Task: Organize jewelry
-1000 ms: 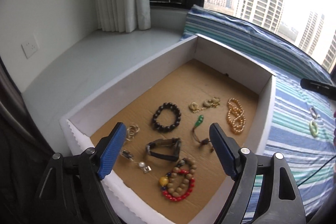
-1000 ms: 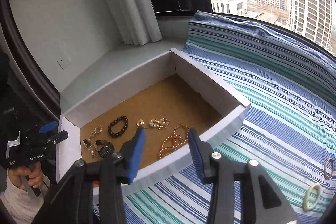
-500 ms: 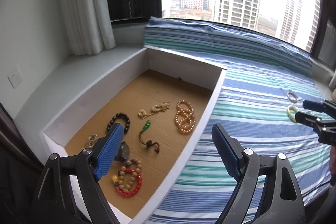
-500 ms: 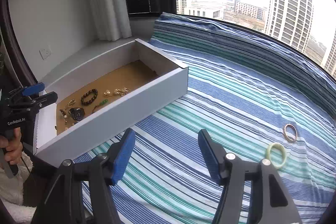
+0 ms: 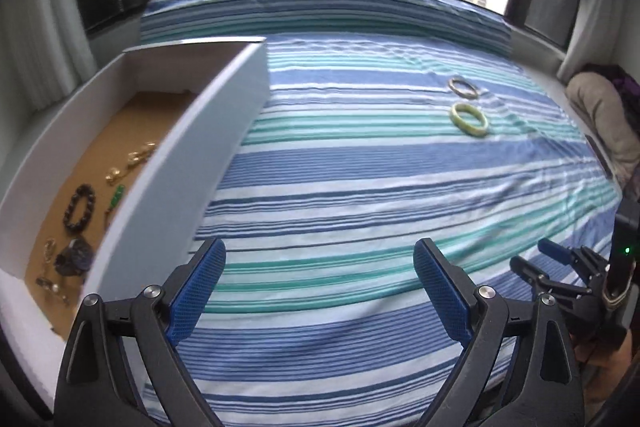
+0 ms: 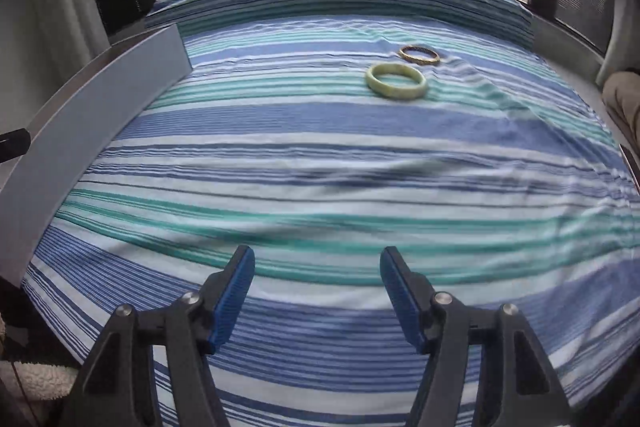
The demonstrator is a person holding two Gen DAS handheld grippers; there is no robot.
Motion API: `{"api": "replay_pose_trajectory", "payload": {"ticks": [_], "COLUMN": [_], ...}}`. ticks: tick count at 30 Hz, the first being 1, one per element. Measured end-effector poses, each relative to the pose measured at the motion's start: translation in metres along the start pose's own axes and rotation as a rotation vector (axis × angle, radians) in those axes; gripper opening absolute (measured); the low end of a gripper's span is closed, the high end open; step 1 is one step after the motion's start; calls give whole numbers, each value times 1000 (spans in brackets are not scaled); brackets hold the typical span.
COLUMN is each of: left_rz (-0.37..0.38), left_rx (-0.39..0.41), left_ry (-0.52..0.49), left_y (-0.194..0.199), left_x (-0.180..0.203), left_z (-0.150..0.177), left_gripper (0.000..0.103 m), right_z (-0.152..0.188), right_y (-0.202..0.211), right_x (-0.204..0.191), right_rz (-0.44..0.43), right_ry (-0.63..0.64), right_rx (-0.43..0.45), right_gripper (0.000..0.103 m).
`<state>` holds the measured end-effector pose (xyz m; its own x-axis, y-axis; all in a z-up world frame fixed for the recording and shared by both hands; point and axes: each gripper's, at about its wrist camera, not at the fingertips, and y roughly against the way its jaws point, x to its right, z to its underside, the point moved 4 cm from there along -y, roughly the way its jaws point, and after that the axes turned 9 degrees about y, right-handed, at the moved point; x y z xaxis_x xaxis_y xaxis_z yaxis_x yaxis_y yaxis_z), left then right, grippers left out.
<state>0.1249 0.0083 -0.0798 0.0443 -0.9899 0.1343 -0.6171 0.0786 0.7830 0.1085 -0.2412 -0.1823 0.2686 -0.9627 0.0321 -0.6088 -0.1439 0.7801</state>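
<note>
Swung away from the white box (image 5: pixel 224 131), now off to the left of the left tongs (image 5: pixel 318 291), jaws empty and opening wider. Right tongs (image 6: pixel 316 291) spread, empty, lower over the striped cloth (image 6: pixel 320 155). Ahead, well apart: green bangle (image 6: pixel 396 81), gold bangle (image 6: pixel 419 55) just behind. Earlier far off, now nearer.

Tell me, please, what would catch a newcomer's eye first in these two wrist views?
Probably the pale green bangle lying on the striped blue bedspread, with a thinner gold bangle just beyond it. Next, the white box at the left edge, its brown floor scattered with jewelry such as a dark bead bracelet.
</note>
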Motion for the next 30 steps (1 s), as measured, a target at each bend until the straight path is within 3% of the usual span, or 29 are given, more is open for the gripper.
{"api": "replay_pose_trajectory", "payload": {"ticks": [6,11,16,20,24,26,30], "left_rz": [253,323,249,230,190,132,130], "left_rx": [-123,-222,-266,-299,-245,-182,-178], "left_ry": [-159,-270,-284,-238,-275,-346,-306], "left_y": [-60,-126,-197,-232,-238,-238,-229], "left_x": [107,190,234,245,255,261,245], "left_z": [-28,-72,-98,-102,-98,-96,-90], "left_gripper": [95,95,93,93,94,82,81], "right_z": [27,33,40,44,44,43,43], "right_y": [12,7,4,6,7,6,7], "right_x": [48,67,78,77,72,73,76], "right_rz": [68,29,-22,-44,-49,-56,-75], "right_ry": [-60,-123,-173,-167,-133,-139,-167], "right_rx": [6,11,9,15,20,31,49], "right_gripper": [67,67,67,67,71,71,71]}}
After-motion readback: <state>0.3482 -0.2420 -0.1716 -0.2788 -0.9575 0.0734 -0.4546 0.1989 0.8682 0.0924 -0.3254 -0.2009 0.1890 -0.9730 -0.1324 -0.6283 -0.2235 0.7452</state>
